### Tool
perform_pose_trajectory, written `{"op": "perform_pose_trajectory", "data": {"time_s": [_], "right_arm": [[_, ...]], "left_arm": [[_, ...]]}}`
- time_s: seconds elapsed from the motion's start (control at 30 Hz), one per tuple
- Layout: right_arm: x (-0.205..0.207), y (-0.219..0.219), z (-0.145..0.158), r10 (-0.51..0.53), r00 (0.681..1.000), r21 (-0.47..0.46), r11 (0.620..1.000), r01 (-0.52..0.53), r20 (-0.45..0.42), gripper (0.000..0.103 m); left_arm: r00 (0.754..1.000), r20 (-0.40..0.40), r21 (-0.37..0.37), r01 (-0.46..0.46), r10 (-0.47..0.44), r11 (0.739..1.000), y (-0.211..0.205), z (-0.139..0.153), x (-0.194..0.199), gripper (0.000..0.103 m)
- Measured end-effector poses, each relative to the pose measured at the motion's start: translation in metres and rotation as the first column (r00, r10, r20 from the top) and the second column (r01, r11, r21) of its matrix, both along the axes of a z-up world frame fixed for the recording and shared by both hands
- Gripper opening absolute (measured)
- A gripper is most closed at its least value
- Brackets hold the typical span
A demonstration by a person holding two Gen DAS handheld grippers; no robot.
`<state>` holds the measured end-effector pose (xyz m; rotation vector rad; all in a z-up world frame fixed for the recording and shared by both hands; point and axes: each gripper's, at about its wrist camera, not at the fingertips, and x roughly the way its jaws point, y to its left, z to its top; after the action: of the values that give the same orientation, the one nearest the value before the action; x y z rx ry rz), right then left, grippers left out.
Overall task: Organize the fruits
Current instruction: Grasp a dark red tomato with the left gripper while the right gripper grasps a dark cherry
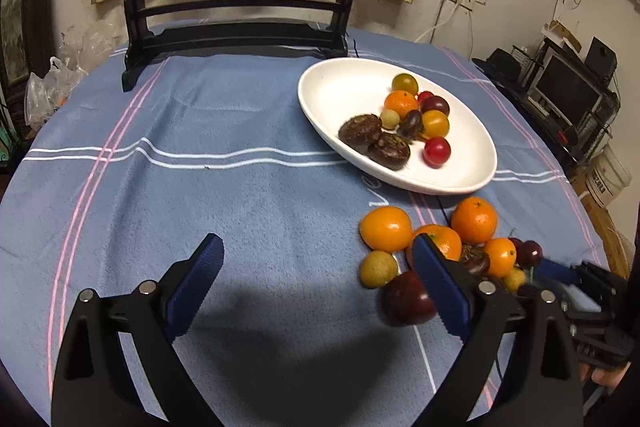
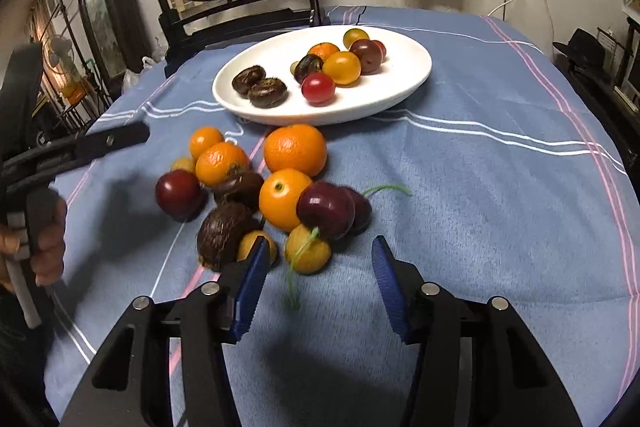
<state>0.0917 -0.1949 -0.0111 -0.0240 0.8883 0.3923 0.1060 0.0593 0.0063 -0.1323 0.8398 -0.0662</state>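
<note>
Both tools gape empty: left tool wide, right tool half-open just short of the loose fruit pile on the worktop. Straddle the small yellow fruit, close gently, then carry to the plate at twelve o'clock.

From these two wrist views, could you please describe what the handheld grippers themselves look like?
Both the left gripper and right gripper have black angular linkage arms with round silver pivot pins, ending in blue fingers with ridged, saw-toothed inner faces. Seen from the right wrist view, the left gripper has a black frame with a pale handle grip. No sleeve shows.
</note>
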Motion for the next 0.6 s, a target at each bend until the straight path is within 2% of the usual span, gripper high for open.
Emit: {"op": "perform_pose_trajectory", "data": {"time_s": [0.1, 0.17, 0.27, 0.43, 0.6], "right_arm": [[0.01, 0.0, 0.003, -0.025, 0.999, -0.007, 1.0, 0.025, 0.02, 0.053], [0.017, 0.003, 0.002, -0.021, 1.0, -0.009, 1.0, 0.021, 0.011, 0.03], [0.02, 0.003, 0.001, -0.026, 0.999, -0.005, 1.0, 0.026, 0.023, 0.03], [0.014, -0.012, 0.0, -0.047, 0.999, 0.077, 0.996, 0.045, 0.025, 0.03], [0.013, -0.023, 0.002, -0.048, 0.999, 0.133, 0.99, 0.044, 0.024, 0.03]], "left_arm": [[1.0, -0.003, 0.022, 0.015, -0.015, 1.0, -0.005, 0.001, -0.004, 0.093], [0.999, 0.001, 0.036, 0.039, -0.039, 0.999, -0.01, 0.001, -0.007, 0.093], [0.998, -0.004, 0.061, 0.064, -0.064, 0.996, -0.016, -0.001, -0.01, 0.093], [0.991, -0.052, 0.059, 0.127, -0.125, 0.99, -0.027, -0.01, -0.015, 0.093], [0.98, -0.088, 0.116, 0.189, -0.179, 0.975, -0.047, -0.024, -0.018, 0.093]]}}
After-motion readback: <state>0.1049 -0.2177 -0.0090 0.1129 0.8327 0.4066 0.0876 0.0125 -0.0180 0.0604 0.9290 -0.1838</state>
